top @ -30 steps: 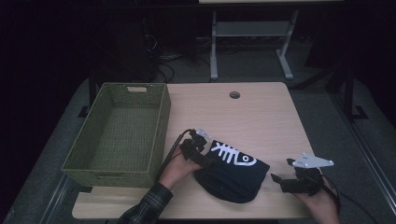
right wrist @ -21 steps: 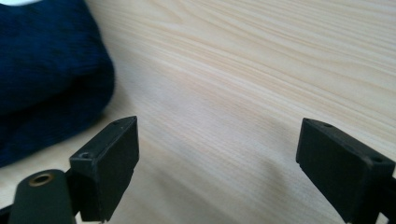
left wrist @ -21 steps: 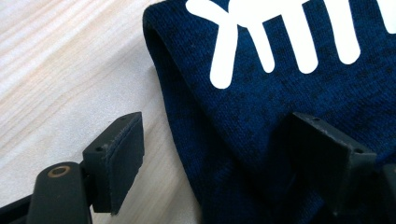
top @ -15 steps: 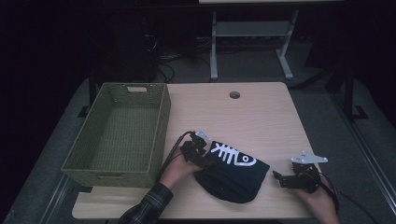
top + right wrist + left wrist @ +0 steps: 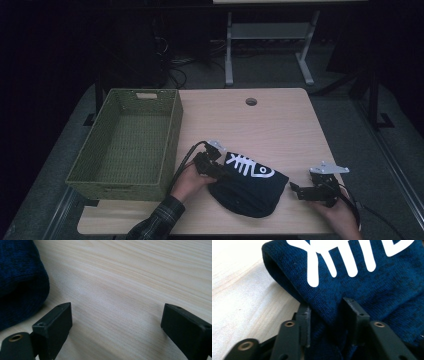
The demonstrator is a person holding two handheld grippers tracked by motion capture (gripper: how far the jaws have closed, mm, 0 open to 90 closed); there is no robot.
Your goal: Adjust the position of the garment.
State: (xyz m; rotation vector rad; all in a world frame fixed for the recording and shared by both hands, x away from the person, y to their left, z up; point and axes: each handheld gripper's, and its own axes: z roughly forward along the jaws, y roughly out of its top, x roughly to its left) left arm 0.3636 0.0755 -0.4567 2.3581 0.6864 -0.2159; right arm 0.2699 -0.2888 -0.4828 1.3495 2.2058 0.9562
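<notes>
Now gripping: left tool (image 5: pixel 329 322), jaws just closing, pinches a fold at the cloth's (image 5: pixel 250 187) left edge, near bench (image 5: pixel 280 125) front. Right tool (image 5: pixel 117 325) gapes wide, empty, just beside the cloth. Next, probably: grab the right edge, lift toward basket (image 5: pixel 172 130)

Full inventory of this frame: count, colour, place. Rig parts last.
knit hat: 1, dark blue with white fishbone print, near edge of table, centre.
basket: 1, green woven, left side of table.
table: 1, light wood, round hole at far edge.
metal frame: 1, grey, on floor behind table.
left hand-held gripper: 1, black, jaws just closing on the hat's folded edge, fabric between them.
right hand-held gripper: 1, black, jaws wide apart over bare wood right of hat.
</notes>
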